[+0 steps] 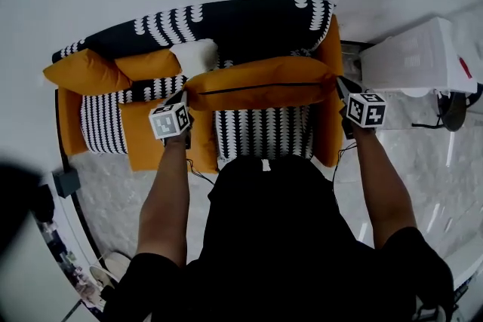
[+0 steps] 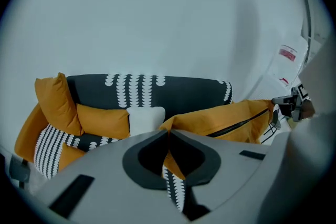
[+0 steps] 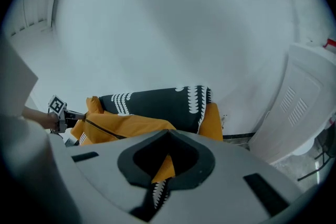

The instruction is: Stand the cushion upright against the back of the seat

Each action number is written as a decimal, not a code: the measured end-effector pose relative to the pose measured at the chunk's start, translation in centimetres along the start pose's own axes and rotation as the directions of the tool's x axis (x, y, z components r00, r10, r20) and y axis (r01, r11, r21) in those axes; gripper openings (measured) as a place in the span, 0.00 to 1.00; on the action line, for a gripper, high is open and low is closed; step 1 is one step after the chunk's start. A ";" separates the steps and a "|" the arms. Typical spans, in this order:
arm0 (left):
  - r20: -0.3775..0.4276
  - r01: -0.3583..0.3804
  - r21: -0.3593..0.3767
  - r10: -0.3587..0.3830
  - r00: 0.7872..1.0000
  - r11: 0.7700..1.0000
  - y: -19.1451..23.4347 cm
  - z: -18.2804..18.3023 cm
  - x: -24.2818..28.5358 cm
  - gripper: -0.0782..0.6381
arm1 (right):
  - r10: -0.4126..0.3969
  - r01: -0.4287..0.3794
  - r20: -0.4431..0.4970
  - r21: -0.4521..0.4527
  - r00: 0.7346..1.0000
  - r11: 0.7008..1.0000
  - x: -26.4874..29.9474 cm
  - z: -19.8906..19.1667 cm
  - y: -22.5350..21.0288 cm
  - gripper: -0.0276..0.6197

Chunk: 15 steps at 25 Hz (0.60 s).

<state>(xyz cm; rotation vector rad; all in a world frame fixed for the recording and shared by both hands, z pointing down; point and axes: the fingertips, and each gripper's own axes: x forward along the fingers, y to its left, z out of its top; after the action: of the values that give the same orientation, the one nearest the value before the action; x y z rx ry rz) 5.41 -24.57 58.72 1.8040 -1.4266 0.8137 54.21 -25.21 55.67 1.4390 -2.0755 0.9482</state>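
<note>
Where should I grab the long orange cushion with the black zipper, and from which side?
By its two short ends, one tool per corner, coming from the front of the seat. The orange cushion is long and soft; the left tool and right tool pinch those corners, holding it level.

The person's torso (image 1: 279,237) hides the front edge of the sofa (image 1: 241,23).
</note>
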 end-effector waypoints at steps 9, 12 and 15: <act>0.002 0.120 0.014 -0.120 0.993 0.993 0.6 4.5 2.3 0.14 | -0.084 0.083 0.017 0.076 0.996 0.994 0.9 2.2 -0.6 0.10; 0.005 0.149 0.027 -0.149 0.989 0.988 0.8 6.2 3.5 0.14 | -0.113 0.111 0.016 0.084 0.994 0.990 1.8 3.1 -1.0 0.10; 0.014 0.173 0.024 -0.174 0.985 0.985 0.7 7.8 4.8 0.14 | -0.136 0.135 0.012 0.086 0.991 0.987 2.8 4.1 -1.5 0.10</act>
<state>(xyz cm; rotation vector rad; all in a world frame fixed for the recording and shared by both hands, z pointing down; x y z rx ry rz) 6.10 -33.71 58.25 1.9249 -1.2534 0.7297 54.74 -30.39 55.31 1.6149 -1.9428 0.9820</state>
